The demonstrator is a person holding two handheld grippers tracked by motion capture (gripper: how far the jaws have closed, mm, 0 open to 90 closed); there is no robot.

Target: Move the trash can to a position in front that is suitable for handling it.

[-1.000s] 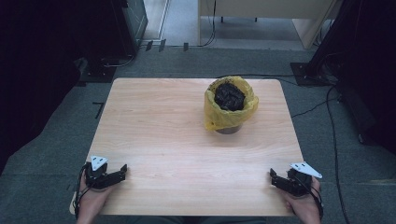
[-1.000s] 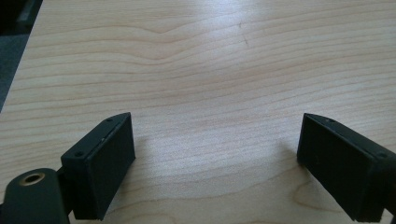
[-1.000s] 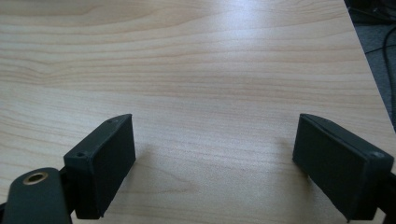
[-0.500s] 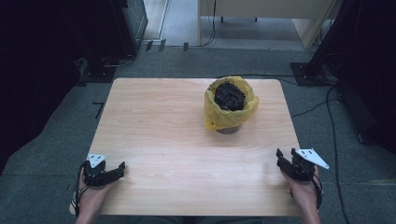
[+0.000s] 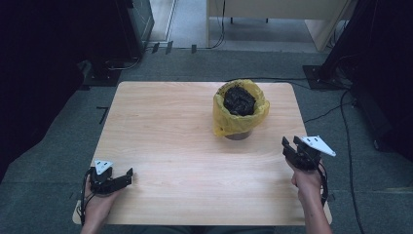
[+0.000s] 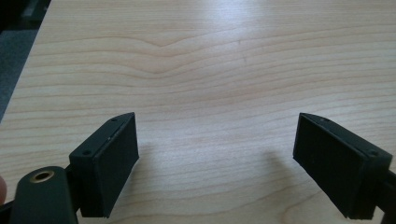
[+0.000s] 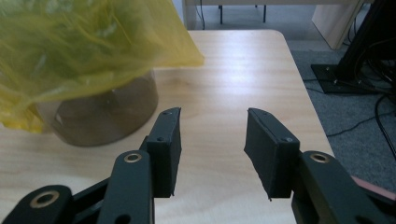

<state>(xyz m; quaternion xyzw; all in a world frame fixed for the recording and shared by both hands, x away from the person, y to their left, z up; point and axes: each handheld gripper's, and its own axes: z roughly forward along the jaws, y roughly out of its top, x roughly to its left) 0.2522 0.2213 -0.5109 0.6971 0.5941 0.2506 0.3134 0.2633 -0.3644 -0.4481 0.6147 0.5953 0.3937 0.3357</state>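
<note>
A brown pot (image 5: 238, 132) lined with a yellow plastic bag (image 5: 239, 117) holds dark stuff and stands at the back right of the wooden table (image 5: 185, 141). My right gripper (image 5: 290, 147) hovers near the table's right edge, in front and to the right of the pot. Its jaws have just been closing; they stand part open with nothing between them, as the right gripper view (image 7: 212, 151) shows. There the pot (image 7: 100, 114) and bag (image 7: 88, 46) lie close on the left. My left gripper (image 5: 120, 178) rests at the front left corner, wide open over bare wood (image 6: 217, 158).
Beyond the table lies grey floor with black cables (image 5: 341, 105) and a dark stand base (image 5: 326, 75) at the right. Dark equipment (image 5: 126, 29) stands at the back left, and a light wooden cabinet (image 5: 277, 9) stands behind the table.
My right gripper has risen and moved away from the front edge toward the pot, and its jaws have drawn closer together. The left gripper has stayed put.
</note>
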